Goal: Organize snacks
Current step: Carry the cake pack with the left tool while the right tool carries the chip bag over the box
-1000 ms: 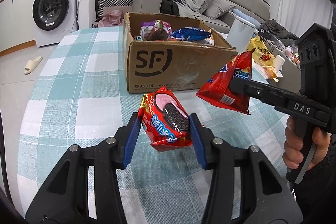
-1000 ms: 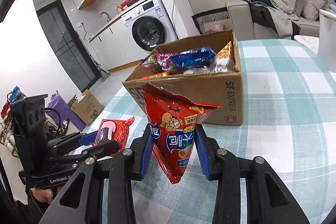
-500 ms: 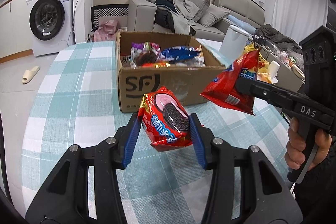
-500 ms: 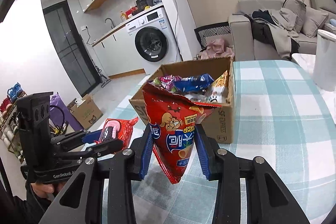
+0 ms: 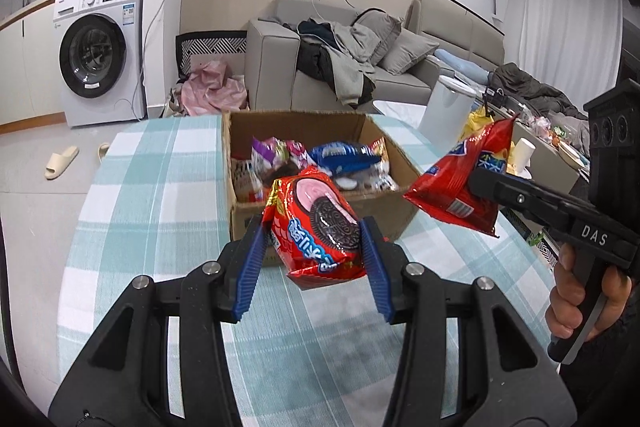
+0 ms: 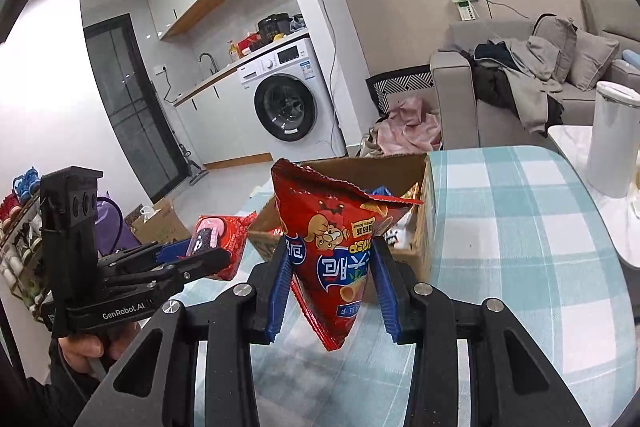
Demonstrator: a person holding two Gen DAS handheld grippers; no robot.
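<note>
My left gripper [image 5: 316, 251] is shut on a red Oreo cookie pack [image 5: 316, 223] and holds it above the table, just in front of the open cardboard box [image 5: 320, 215]. My right gripper [image 6: 332, 267] is shut on a red chip bag [image 6: 336, 247], held in the air near the box's right side; the chip bag also shows in the left wrist view [image 5: 464, 179]. The box holds several snack packs, among them a blue one [image 5: 344, 155]. The Oreo pack also shows at the left in the right wrist view [image 6: 224, 239].
The table has a teal and white checked cloth [image 5: 160, 187]. A white cylindrical bin [image 6: 612, 139] stands past the table's right side. A grey sofa [image 5: 360, 67] and a washing machine [image 5: 100, 55] are behind. Slippers [image 5: 60, 163] lie on the floor.
Both grippers have risen with their packs, so the box now sits lower and smaller in both views and its inside shows more. Both grips are unchanged.
</note>
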